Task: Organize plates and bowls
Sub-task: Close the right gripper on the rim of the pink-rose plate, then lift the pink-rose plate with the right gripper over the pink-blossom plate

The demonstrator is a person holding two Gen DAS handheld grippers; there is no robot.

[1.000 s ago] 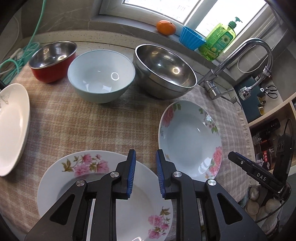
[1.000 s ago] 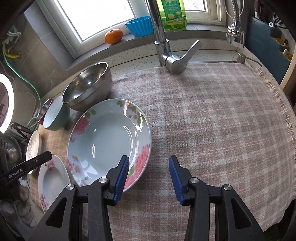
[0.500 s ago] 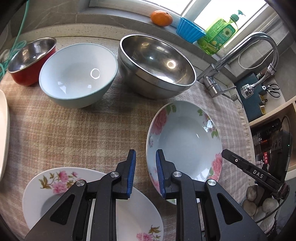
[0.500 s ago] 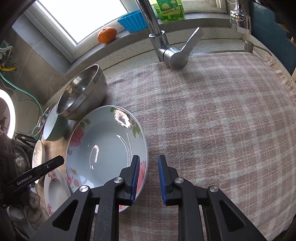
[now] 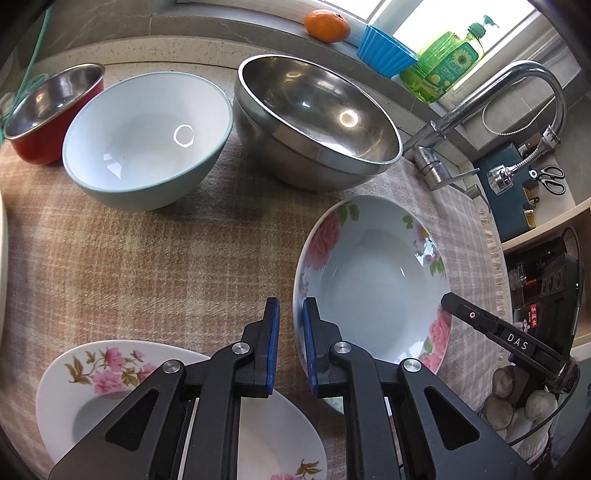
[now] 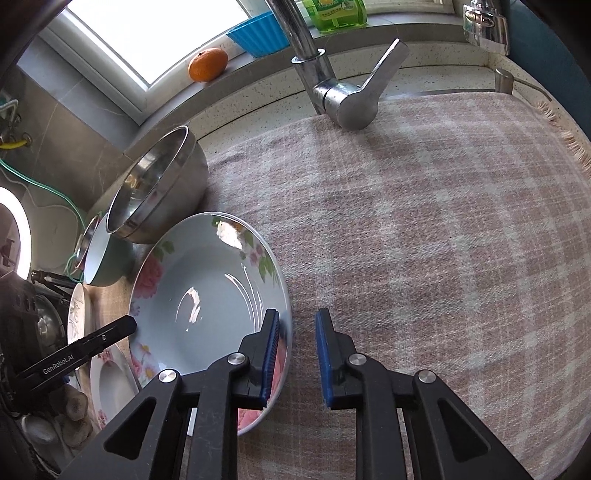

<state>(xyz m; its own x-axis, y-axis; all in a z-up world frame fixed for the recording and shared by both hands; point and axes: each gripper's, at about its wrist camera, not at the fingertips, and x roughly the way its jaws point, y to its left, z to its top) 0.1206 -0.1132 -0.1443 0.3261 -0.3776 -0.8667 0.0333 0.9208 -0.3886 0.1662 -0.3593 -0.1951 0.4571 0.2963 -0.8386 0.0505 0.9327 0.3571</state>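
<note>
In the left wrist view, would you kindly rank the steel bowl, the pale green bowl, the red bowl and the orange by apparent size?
1. steel bowl
2. pale green bowl
3. red bowl, partly hidden
4. orange

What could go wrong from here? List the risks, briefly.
1. The left gripper is closing its jaws with only the thin rim of the glossy deep floral plate between them. The right gripper straddles the opposite rim, so the plate may slip or tilt when lifted.
2. The steel bowl stands close behind the plate; a lifted plate could knock it.
</note>
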